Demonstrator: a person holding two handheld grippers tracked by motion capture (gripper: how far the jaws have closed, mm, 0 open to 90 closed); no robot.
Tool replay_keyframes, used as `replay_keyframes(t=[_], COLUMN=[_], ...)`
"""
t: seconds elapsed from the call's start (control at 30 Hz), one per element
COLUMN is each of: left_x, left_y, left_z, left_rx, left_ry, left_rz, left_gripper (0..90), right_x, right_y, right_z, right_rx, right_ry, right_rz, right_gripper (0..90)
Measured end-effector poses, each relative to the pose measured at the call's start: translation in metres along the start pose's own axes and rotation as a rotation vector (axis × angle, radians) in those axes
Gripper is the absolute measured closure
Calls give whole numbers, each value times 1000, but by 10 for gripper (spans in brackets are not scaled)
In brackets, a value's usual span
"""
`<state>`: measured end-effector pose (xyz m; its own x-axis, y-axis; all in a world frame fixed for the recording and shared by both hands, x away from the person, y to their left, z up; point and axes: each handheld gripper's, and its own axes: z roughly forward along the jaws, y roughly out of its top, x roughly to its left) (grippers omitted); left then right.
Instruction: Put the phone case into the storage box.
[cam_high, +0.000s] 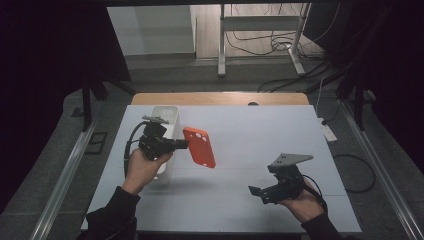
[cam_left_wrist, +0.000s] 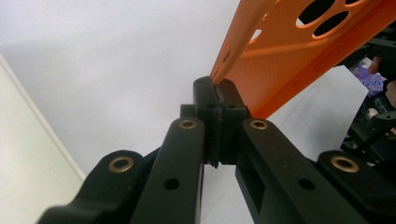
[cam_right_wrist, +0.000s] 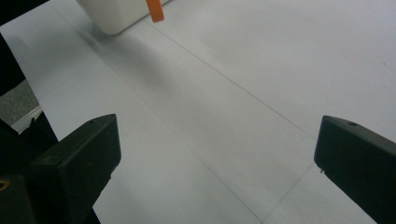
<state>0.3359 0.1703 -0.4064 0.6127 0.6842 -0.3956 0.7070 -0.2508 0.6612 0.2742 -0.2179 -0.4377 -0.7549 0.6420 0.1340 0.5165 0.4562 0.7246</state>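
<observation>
An orange phone case (cam_high: 200, 146) with round camera holes hangs in the air over the table, tilted. My left gripper (cam_high: 186, 144) is shut on the case's edge, and the left gripper view shows the pads pinching the orange rim (cam_left_wrist: 299, 51) at the jaw tips (cam_left_wrist: 217, 88). My right gripper (cam_high: 257, 195) is held low over the table's front right and points left. Its jaws stand wide apart (cam_right_wrist: 215, 154) with nothing between them. A corner of the case (cam_right_wrist: 155, 11) shows at the top of the right gripper view.
A tall white bin (cam_high: 165, 117) stands on the white table (cam_high: 260, 130) right behind my left hand; its wall (cam_right_wrist: 116, 16) shows in the right gripper view. Cables and a metal frame lie on the floor beyond the table's far edge.
</observation>
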Motion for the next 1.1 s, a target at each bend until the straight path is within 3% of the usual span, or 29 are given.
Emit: replay_keyframes(t=[0.8, 1.1], left_x=[15, 24], left_y=[6, 12], left_z=[-14, -24], left_rx=[-24, -38], left_ry=[31, 40], left_rz=[-35, -57], left_gripper=[891, 891], right_x=[-18, -25], right_y=[-32, -44], right_z=[-35, -43], right_rx=[-50, -34], right_ry=[-97, -155], right_rz=[44, 58], right_gripper=[0, 0])
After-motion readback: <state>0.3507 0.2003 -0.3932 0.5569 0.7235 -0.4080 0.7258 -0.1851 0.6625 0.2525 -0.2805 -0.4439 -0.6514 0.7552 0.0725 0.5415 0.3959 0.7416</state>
